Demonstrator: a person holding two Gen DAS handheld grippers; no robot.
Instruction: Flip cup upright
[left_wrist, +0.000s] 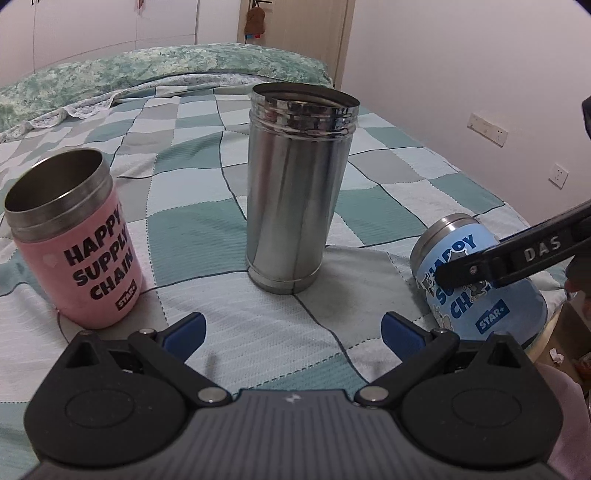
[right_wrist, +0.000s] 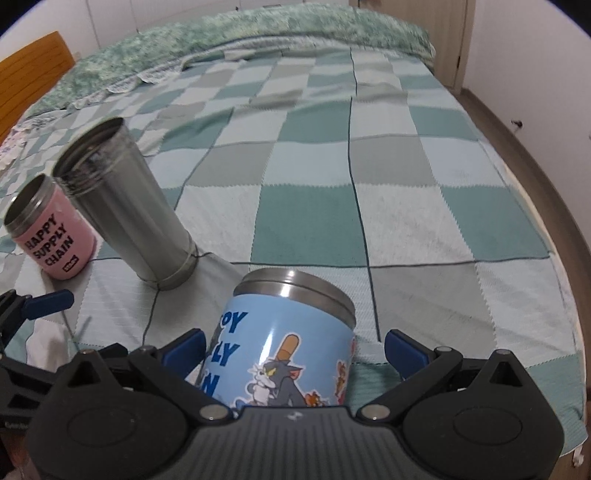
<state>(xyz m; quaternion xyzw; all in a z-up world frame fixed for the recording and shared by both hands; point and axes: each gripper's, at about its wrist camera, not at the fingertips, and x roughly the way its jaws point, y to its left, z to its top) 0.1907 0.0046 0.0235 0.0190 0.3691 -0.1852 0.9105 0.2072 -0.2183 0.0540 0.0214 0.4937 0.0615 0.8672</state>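
A blue cartoon-printed cup (right_wrist: 291, 332) with a steel rim stands tilted between the open fingers of my right gripper (right_wrist: 295, 349); its left side touches the left blue pad (right_wrist: 186, 345), the right pad stands apart. The left wrist view shows the same blue cup (left_wrist: 476, 288) at the bed's right edge with the right gripper's black finger (left_wrist: 517, 258) across it. My left gripper (left_wrist: 293, 332) is open and empty, facing the tall steel cylinder (left_wrist: 295, 192).
A pink cup (left_wrist: 77, 240) stands upright at left, mouth up, also in the right wrist view (right_wrist: 48, 229). The steel cylinder (right_wrist: 129, 214) stands upright mid-bed. The checked bedspread (right_wrist: 369, 184) stretches back to a green pillow (left_wrist: 166, 66). The bed edge is close on the right.
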